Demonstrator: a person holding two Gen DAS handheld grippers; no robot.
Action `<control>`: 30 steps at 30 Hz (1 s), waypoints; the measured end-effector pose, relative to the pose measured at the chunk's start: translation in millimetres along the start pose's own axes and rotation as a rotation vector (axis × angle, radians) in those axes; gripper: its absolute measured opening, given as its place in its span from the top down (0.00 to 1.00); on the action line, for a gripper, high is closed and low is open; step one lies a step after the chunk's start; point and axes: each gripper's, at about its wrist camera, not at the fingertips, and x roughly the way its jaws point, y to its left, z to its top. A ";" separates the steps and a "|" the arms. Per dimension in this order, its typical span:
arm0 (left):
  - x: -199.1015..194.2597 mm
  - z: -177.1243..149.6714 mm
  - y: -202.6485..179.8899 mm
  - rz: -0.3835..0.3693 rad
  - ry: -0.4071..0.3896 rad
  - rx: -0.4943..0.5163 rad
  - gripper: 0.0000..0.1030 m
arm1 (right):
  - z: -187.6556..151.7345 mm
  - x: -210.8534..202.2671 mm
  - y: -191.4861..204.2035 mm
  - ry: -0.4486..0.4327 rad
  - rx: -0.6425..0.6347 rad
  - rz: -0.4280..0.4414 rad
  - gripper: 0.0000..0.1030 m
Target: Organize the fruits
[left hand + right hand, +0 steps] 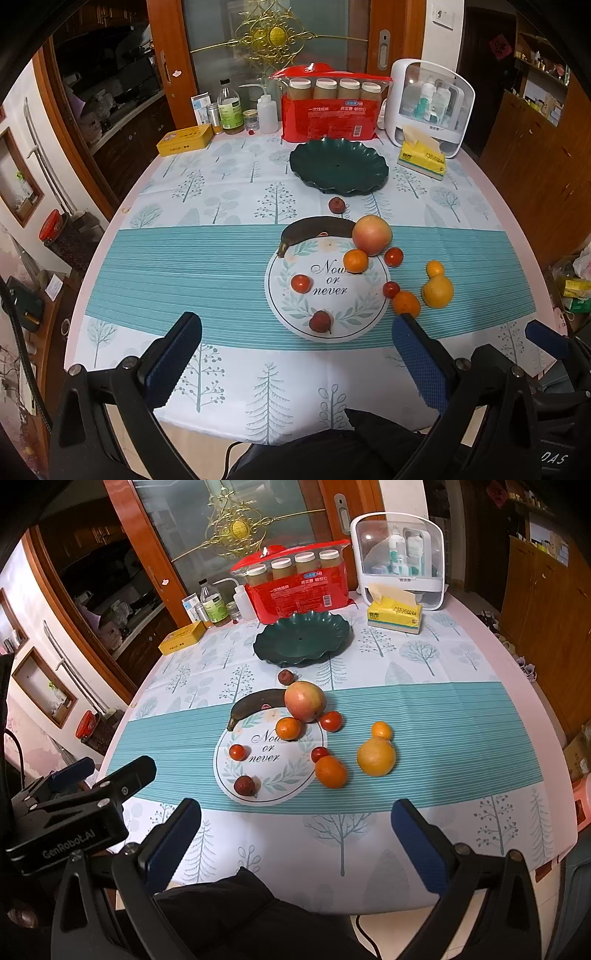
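Fruits [305,701] lie scattered on the surface just short of the green plate [302,637], ahead of both grippers; the right gripper [295,834] sits nearer the oranges, the left gripper [295,350] nearer the banana [314,229], jaws apart and empty.

We carry two black grippers: the left gripper [297,354] and right gripper [295,834] each have blue ridged pads [173,843], silver screws [129,848] behind them, and white "GenRobot.AI" lettering [68,846]. Dark clothing [236,901] shows below.
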 end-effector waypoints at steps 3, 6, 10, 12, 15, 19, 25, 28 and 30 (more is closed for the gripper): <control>0.8 0.6 2.3 0.000 0.002 0.000 0.01 | 0.0 0.4 0.4 0.001 0.001 0.000 0.00; -0.4 -0.7 4.6 0.002 -0.001 -0.001 0.01 | 0.0 0.7 1.0 0.000 0.001 0.000 0.00; -0.5 -7.0 7.6 0.002 -0.004 0.009 0.01 | 0.0 1.3 2.0 0.001 0.002 0.002 0.00; -1.4 -6.5 6.6 0.004 -0.008 0.015 0.01 | 0.1 1.5 2.6 0.000 0.002 0.003 0.00; -2.8 -5.0 4.9 0.011 -0.015 0.018 0.01 | 2.0 -1.0 3.0 -0.005 0.002 0.002 0.00; -1.0 -1.9 3.5 0.014 -0.017 0.019 0.01 | -0.9 1.4 1.5 -0.012 0.001 0.004 0.00; 4.4 4.6 4.0 0.002 -0.024 0.009 0.01 | 12.6 4.3 3.4 -0.021 0.003 0.018 0.00; 5.7 7.7 6.5 -0.008 -0.028 -0.001 0.01 | 14.6 3.1 0.3 -0.026 0.004 0.023 0.00; 7.8 11.0 7.1 -0.023 -0.030 -0.010 0.01 | 18.0 3.1 -2.5 -0.031 0.007 0.027 0.00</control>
